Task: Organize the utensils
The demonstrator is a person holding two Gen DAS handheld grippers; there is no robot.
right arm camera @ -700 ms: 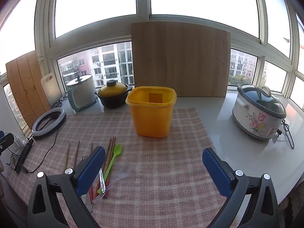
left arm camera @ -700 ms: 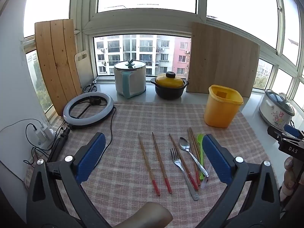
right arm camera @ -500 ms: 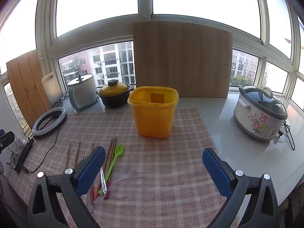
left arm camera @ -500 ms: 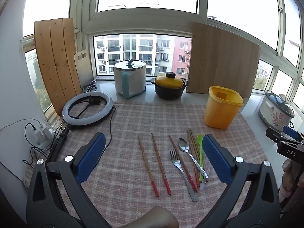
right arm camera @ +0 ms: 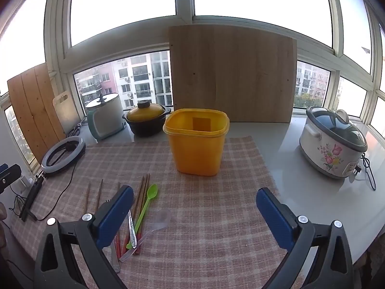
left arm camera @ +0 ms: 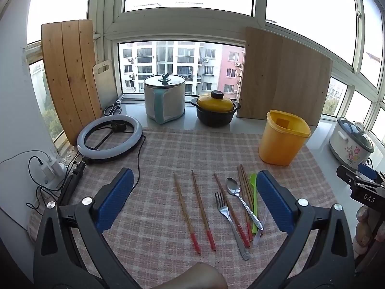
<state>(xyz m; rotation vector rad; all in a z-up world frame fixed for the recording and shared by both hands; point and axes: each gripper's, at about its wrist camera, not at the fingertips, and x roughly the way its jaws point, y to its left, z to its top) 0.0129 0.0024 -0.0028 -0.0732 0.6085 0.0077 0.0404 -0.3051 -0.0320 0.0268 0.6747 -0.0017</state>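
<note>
Utensils lie side by side on the checked cloth (left arm camera: 168, 159): two red-tipped chopsticks (left arm camera: 193, 210), a steel fork (left arm camera: 228, 221), a steel spoon (left arm camera: 241, 202), more chopsticks (left arm camera: 244, 192), a green plastic spoon (left arm camera: 253, 192) and a clear plastic spoon (right arm camera: 157, 221). Behind them to the right stands an open yellow container (left arm camera: 282, 137). My left gripper (left arm camera: 195, 200) hovers open above the chopsticks and fork, holding nothing. My right gripper (right arm camera: 195, 209) hangs open over bare cloth in front of the yellow container (right arm camera: 196, 141), with the green spoon (right arm camera: 144, 207) by its left finger.
A ring light (left arm camera: 109, 136) with its cable lies at the left. A steel pot (left arm camera: 164, 101), a yellow-lidded casserole (left arm camera: 215, 110) and wooden boards (left arm camera: 281, 77) line the window sill. A flowered rice cooker (right arm camera: 333, 142) sits at the right. A hand (left arm camera: 365, 228) shows at the right edge.
Both views have shifted only slightly; the utensils and the container lie where they were, and both grippers stay open.
</note>
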